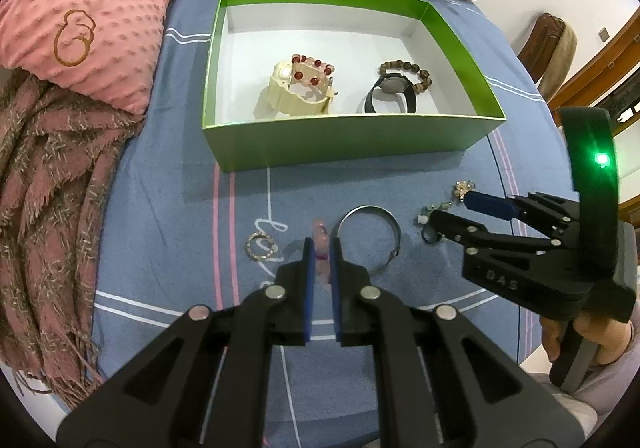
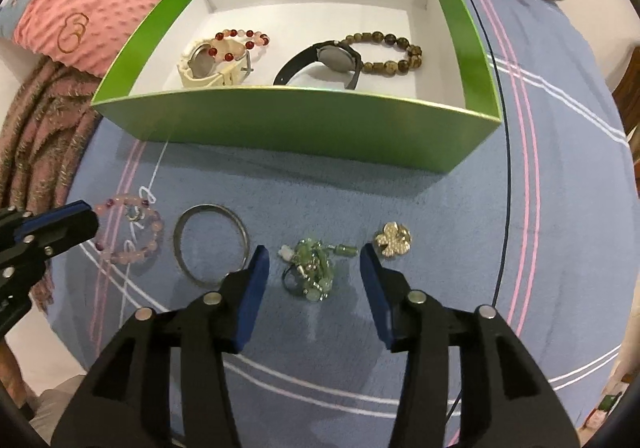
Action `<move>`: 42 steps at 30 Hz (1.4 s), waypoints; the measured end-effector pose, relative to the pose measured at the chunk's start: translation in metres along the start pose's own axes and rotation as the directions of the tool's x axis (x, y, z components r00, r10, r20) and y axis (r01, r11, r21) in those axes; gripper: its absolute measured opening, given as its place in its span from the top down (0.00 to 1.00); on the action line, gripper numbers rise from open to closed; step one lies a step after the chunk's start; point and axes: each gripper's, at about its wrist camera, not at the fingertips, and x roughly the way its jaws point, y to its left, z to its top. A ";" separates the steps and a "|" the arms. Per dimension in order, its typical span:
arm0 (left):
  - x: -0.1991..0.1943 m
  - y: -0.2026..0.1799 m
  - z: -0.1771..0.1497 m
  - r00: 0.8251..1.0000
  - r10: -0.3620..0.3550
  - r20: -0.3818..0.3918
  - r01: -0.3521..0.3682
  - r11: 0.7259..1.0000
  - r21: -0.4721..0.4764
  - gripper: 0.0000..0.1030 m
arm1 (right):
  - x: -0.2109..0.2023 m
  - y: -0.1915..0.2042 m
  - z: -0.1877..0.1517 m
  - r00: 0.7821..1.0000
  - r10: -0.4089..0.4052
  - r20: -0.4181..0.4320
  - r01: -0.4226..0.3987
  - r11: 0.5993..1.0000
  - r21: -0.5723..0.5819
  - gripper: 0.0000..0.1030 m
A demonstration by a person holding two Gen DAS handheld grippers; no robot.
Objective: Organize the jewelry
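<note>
Looking through the left wrist view, the left gripper [image 1: 321, 248] is clamped on the pink bead bracelet [image 1: 321, 244], whose strand stands edge-on between the blue pads, low on the blue bedspread [image 1: 168, 184]. At eleven o'clock from it lies a small rhinestone ring [image 1: 262, 246]; at two o'clock, just beside the gripper, a silver bangle [image 1: 370, 238]. The green box [image 1: 344, 144] sits at twelve o'clock, holding a cream watch [image 1: 298, 94] with a red bead bracelet [image 1: 314, 68] draped over it, and a black watch [image 1: 390, 92] touching a brown bead bracelet [image 1: 408, 74]. The right gripper [image 1: 446, 206] enters from three o'clock.

In the right wrist view, the right gripper [image 2: 314, 266] has its jaws apart, straddling a tangled green bead piece [image 2: 312, 274] without touching it. A pearl clover brooch [image 2: 393, 239] lies at two o'clock, the bangle at nine o'clock.

The step in hand looks like picking up: the left side has its catch, the right is poised. Next, I judge, the right gripper should close on the green tangle, then both loads should be lifted over the box's near wall and released inside.
</note>
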 end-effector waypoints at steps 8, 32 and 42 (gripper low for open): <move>0.002 0.002 0.001 1.000 -0.001 -0.005 0.001 1.000 -0.007 0.93 | 0.017 0.000 -0.001 0.999 0.000 -0.036 0.000 1.000 -0.003 0.82; 0.053 0.036 -0.008 0.995 0.043 -0.091 -0.048 0.998 -0.051 0.60 | -0.006 -0.007 -0.010 0.997 0.073 -0.021 -0.072 0.996 0.055 0.88; 0.068 0.026 0.000 0.985 0.156 -0.075 -0.153 0.987 0.040 0.79 | -0.001 -0.008 -0.010 0.996 0.080 -0.033 -0.078 0.995 0.068 0.88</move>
